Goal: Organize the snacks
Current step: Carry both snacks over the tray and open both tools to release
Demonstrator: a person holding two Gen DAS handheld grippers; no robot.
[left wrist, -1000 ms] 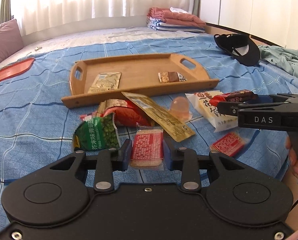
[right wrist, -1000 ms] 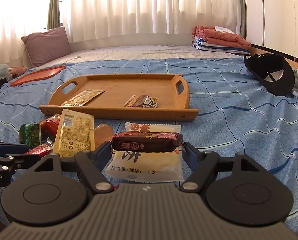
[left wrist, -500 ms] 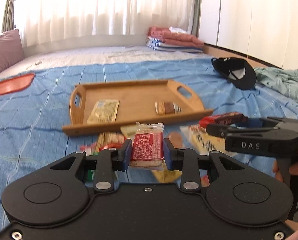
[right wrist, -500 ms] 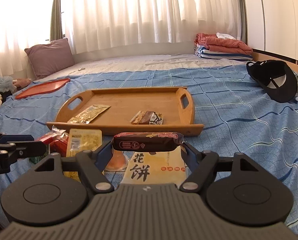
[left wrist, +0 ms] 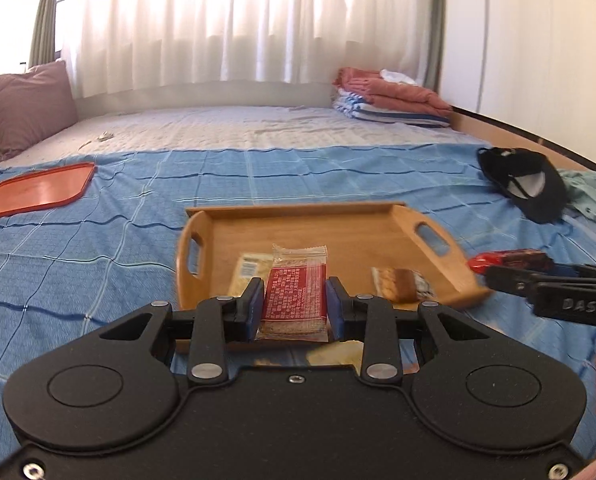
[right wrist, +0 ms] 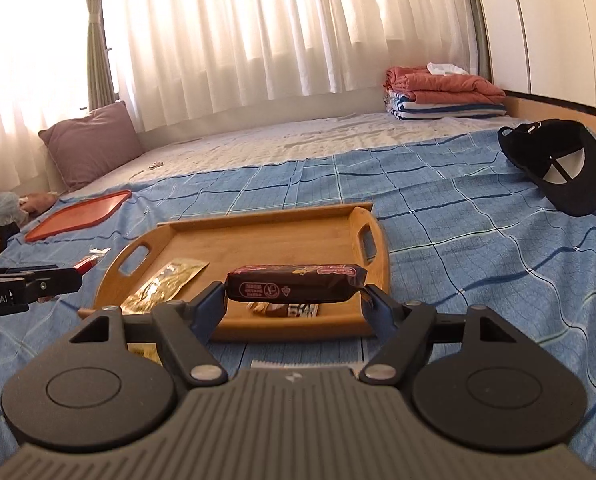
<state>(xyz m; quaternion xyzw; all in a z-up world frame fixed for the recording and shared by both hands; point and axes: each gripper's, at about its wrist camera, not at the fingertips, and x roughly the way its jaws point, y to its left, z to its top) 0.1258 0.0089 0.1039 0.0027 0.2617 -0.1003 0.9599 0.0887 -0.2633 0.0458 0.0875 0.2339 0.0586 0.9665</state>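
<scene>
Blue bedspread (left wrist: pixel 98 248), one wooden tray (left wrist: pixel 402 216), two snacks (left wrist: pixel 402 282)

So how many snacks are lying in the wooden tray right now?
2: a yellow packet toward its left handle, a brown-and-white wrapped bar near its front edge. Held snacks partly block the tray, so more may hide.

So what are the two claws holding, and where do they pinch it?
Left claw: red snack packet, pinched by its long sides. Right claw: dark brown wrapped bar, pinched at both ends.
</scene>
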